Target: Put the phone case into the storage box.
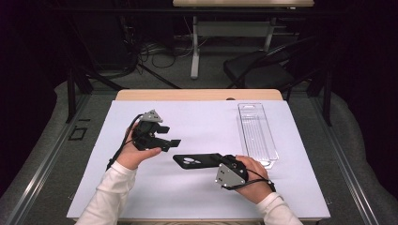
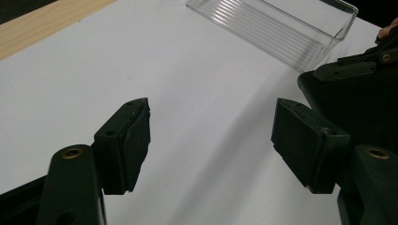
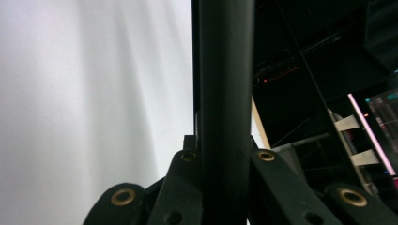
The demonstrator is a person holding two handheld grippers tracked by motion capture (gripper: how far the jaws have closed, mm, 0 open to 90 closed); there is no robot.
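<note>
A flat black phone case (image 1: 193,161) with pale camera cut-outs lies level just over the white sheet (image 1: 202,122) at mid-table. My right gripper (image 1: 218,161) is shut on its right end; in the right gripper view the case (image 3: 225,70) runs edge-on up from between the clamped jaws of that gripper (image 3: 224,154). My left gripper (image 1: 170,135) is held to the left of the case, a short way apart from it, and points right. Its jaws stand open with nothing between them, and the left gripper view shows the left gripper (image 2: 211,126) over bare white sheet.
A long clear plastic tray (image 1: 256,133) lies empty on the right half of the sheet, also seen as the tray (image 2: 281,28) ahead of the left jaws. The wooden table edge (image 1: 197,95) runs along the back. Chairs and desk legs stand beyond.
</note>
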